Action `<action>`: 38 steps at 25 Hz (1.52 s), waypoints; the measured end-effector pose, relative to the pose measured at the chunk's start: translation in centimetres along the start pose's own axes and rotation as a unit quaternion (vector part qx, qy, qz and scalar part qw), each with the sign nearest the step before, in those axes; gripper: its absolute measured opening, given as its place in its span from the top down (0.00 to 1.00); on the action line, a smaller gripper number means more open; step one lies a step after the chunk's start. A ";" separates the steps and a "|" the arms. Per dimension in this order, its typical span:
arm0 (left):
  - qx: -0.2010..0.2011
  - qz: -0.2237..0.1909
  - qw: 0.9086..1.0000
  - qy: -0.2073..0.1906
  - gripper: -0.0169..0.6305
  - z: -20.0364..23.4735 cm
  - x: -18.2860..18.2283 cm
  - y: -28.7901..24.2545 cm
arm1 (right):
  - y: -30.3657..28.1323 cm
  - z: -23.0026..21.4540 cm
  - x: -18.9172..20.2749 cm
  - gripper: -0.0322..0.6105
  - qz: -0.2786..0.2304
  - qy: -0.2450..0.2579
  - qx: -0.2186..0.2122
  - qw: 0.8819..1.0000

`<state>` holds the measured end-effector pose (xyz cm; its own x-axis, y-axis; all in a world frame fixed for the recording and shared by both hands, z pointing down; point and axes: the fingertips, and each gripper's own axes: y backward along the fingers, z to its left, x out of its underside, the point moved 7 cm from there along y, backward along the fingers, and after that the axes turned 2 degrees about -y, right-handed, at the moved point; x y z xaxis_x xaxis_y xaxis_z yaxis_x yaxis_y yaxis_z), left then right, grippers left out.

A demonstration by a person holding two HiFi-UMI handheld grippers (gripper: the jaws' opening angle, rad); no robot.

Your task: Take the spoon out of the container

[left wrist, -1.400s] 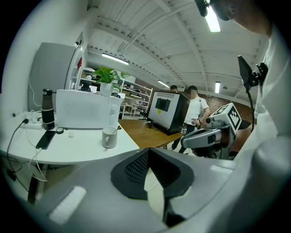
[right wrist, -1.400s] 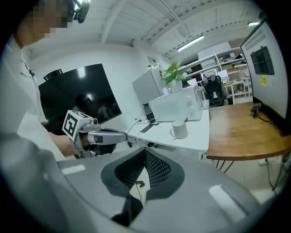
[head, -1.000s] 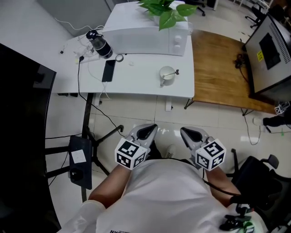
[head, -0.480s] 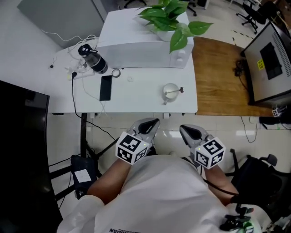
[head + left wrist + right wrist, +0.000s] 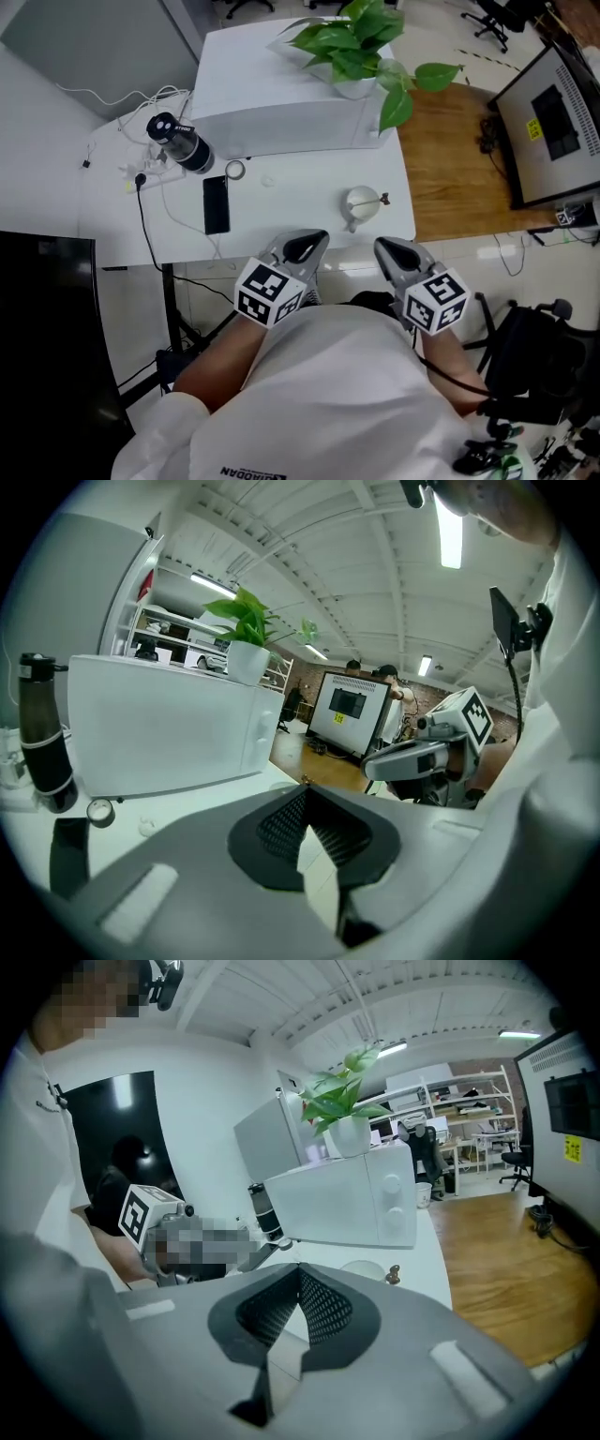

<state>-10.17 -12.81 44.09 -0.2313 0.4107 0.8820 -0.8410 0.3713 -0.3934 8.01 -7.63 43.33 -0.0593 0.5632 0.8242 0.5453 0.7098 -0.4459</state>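
1. Spoon (image 5: pixel 375 199) stands in the white container (image 5: pixel 359 204). Its handle leans over the rim and ends in a dark knob.
2. The container sits on the white table (image 5: pixel 281 202) near the front edge, just ahead of the right gripper (image 5: pixel 382 246). The two are apart, not touching.
3. The right gripper's jaws are pressed together tip to tip with nothing between them. In the right gripper view, the container and the spoon's knob show just beyond the closed tips, a little to their right.
4. The left gripper (image 5: pixel 316 238) is held beside the right one, and in the head view its tips overlap the table's front edge. Its jaws also meet at the tips and are empty. The container lies ahead of it and to its right, clear of it.
5. Past the container from both grippers stands a white microwave (image 5: pixel 281 117) with a potted plant (image 5: pixel 361 42) on top.
6. Ahead and to the left of the left gripper lie a black phone (image 5: pixel 217 203), a small tape roll (image 5: pixel 234 170) and a dark bottle (image 5: pixel 178 145), all well apart from the container.
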 end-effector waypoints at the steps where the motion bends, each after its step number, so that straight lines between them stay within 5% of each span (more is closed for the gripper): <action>1: 0.002 -0.001 1.000 0.001 0.97 0.4 -0.2 -0.1 | -0.2 -0.1 -0.2 0.94 0.000 0.000 0.004 1.000; 14: -0.017 0.006 1.000 0.024 0.97 0.7 -0.7 -3.5 | -1.0 -5.5 -1.5 0.94 0.025 0.005 0.005 1.000; 22: -0.039 0.014 0.998 0.036 0.97 1.3 -0.4 -4.8 | -3.6 -9.1 -1.6 0.81 0.036 0.005 0.009 0.999; 38: -0.047 0.034 0.996 0.074 0.97 2.7 1.0 -5.6 | -7.7 -13.4 1.4 0.75 0.068 -0.109 0.011 0.992</action>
<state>-7.01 -16.71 47.89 -0.2058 0.5526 0.8076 -0.7749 0.4120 -0.4793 14.98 -17.98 52.56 -0.1672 0.7310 0.6616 0.5426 0.6285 -0.5573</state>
